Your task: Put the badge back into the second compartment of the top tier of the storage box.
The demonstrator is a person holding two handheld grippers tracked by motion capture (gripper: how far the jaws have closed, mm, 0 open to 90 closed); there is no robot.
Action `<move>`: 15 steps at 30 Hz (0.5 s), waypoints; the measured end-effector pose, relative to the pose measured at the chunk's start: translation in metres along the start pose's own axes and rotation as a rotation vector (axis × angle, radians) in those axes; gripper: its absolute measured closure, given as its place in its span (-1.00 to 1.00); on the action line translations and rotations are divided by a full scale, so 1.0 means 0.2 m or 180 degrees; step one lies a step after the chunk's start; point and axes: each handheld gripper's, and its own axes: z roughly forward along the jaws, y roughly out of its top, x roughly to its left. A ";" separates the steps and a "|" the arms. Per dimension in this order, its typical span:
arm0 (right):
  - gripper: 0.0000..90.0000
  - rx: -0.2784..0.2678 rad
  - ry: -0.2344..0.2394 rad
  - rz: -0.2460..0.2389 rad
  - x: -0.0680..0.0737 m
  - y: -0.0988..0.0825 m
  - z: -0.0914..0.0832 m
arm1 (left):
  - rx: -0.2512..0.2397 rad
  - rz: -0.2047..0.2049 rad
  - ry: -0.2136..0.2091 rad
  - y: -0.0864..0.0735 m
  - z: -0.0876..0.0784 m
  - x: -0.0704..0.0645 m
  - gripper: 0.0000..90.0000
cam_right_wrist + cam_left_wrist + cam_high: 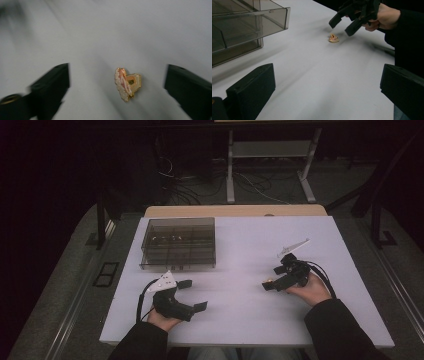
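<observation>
Between the open jaws of the right gripper, a small gold-and-pink brooch-like trinket lies untouched on the white table.
Pickup is just starting: next, close squarely on the trinket's edges. Left gripper rests open and empty near the smoky plastic compartment box.

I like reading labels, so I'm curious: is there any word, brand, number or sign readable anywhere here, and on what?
None readable.
Gold trinket: a raised shape like a "P" or "D", too blurred to be sure.
Smoky box: no label to be seen.
White table: plain.
</observation>
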 end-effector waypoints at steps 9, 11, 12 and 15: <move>-0.46 0.0036 -0.0021 0.0017 -0.03 0.00 0.01 | 0.0000 0.0000 -0.0007 0.00 0.00 0.00 -1.00; -0.38 0.0051 -0.0034 0.0015 -0.04 -0.01 0.02 | -0.0002 -0.0004 -0.0009 0.00 0.00 0.00 -1.00; -0.35 0.0050 -0.0026 0.0024 -0.04 -0.01 0.02 | -0.0002 -0.0004 -0.0009 0.00 0.00 0.00 -1.00; -0.29 0.0063 -0.0034 0.0022 -0.04 -0.01 0.02 | 0.0003 -0.0003 -0.0012 0.00 0.00 0.00 -1.00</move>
